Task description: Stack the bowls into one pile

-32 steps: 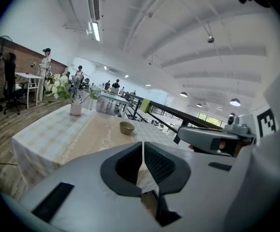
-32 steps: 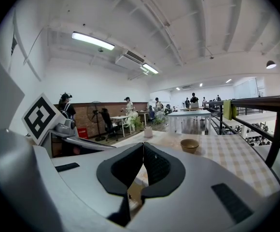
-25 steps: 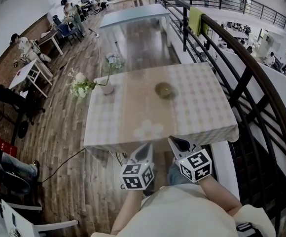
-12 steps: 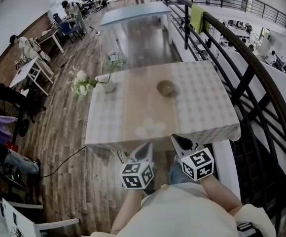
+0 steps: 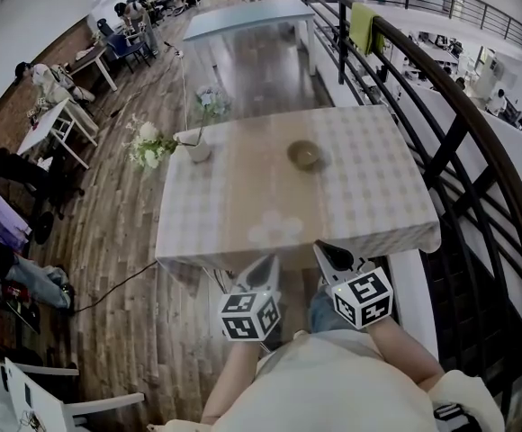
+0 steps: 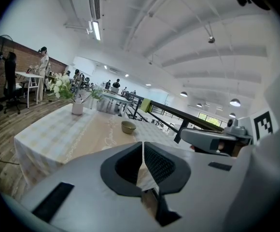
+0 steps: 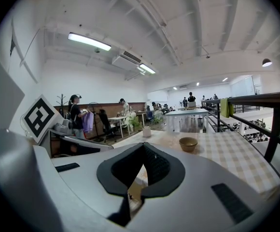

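One olive-brown bowl [image 5: 305,156] stands on the far half of the checked table [image 5: 369,196]; from above I cannot tell whether it is a single bowl or a pile. It also shows in the left gripper view as the bowl [image 6: 128,126] and in the right gripper view as the bowl [image 7: 188,143]. My left gripper [image 5: 271,263] and right gripper [image 5: 317,253] hang side by side just off the table's near edge, well short of the bowl. Both are shut with nothing between their jaws.
A white vase with flowers [image 5: 193,148] stands at the table's far left corner. A black railing [image 5: 441,151] runs along the right side. A long blue-grey table [image 5: 243,21] stands beyond, and people sit at desks at the far left [image 5: 49,79].
Both grippers keep their place. The head view has shifted slightly, so the table sits a little higher in the picture. At the far left a person in purple has come into view.
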Demonstrator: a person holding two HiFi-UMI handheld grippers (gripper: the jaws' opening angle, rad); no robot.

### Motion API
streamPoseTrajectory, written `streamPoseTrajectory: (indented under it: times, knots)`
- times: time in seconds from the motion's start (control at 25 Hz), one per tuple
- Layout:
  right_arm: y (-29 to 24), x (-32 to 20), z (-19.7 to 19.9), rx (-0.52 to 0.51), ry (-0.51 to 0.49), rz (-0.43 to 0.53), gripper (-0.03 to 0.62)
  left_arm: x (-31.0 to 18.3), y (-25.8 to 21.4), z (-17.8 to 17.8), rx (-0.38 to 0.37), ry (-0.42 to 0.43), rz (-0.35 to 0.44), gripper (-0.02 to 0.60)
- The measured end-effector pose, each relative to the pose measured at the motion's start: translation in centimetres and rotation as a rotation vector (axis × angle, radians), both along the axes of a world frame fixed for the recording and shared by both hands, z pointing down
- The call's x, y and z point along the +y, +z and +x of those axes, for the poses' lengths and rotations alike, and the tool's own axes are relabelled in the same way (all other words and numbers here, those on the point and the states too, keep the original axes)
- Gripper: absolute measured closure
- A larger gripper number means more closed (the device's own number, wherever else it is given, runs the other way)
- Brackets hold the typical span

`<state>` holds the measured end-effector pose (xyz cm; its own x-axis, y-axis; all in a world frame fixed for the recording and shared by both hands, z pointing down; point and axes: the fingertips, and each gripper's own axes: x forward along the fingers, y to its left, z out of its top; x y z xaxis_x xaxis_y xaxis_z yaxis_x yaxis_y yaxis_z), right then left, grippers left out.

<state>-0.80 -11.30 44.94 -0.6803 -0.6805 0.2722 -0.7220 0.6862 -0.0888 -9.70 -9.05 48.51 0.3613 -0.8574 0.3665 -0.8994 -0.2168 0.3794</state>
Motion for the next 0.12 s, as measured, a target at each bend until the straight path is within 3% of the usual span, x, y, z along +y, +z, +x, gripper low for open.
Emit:
streamPoseTrajectory:
  times: [0.12]
  knots:
    - [-0.27,-0.88,-0.98,0.001,0.0,-0.001,0.594,-0.88,-0.13,-0.94,0.005,0.003,-0.003,0.568]
